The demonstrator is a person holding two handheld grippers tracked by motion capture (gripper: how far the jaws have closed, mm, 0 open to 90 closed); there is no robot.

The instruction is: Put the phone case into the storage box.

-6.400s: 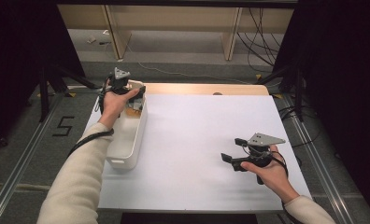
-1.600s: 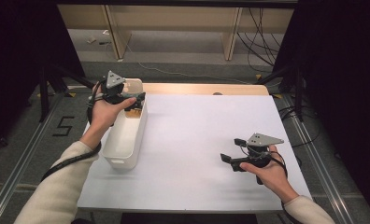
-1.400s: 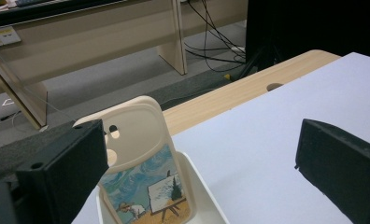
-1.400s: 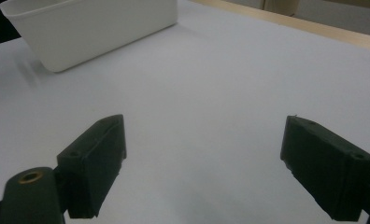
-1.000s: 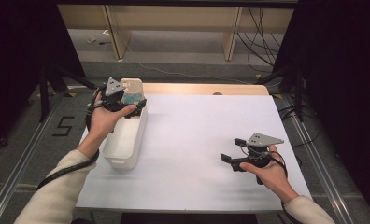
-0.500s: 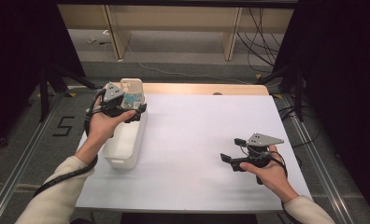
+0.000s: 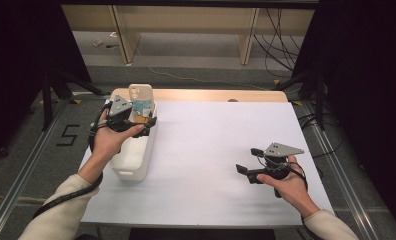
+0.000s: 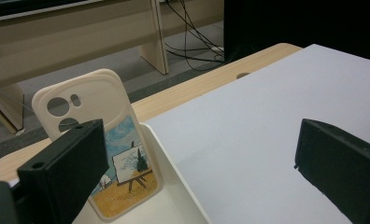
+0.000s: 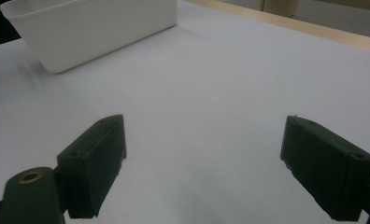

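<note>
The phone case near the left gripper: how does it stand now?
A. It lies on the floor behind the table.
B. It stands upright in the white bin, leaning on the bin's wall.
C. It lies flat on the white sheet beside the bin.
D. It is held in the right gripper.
B: the phone case stands upright inside the white bin, at its far end, its painted back facing the left gripper.

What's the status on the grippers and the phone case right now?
Left gripper open beside phone case, case propped upright in white bin. Right gripper open, empty over table. Nothing blocking.
</note>
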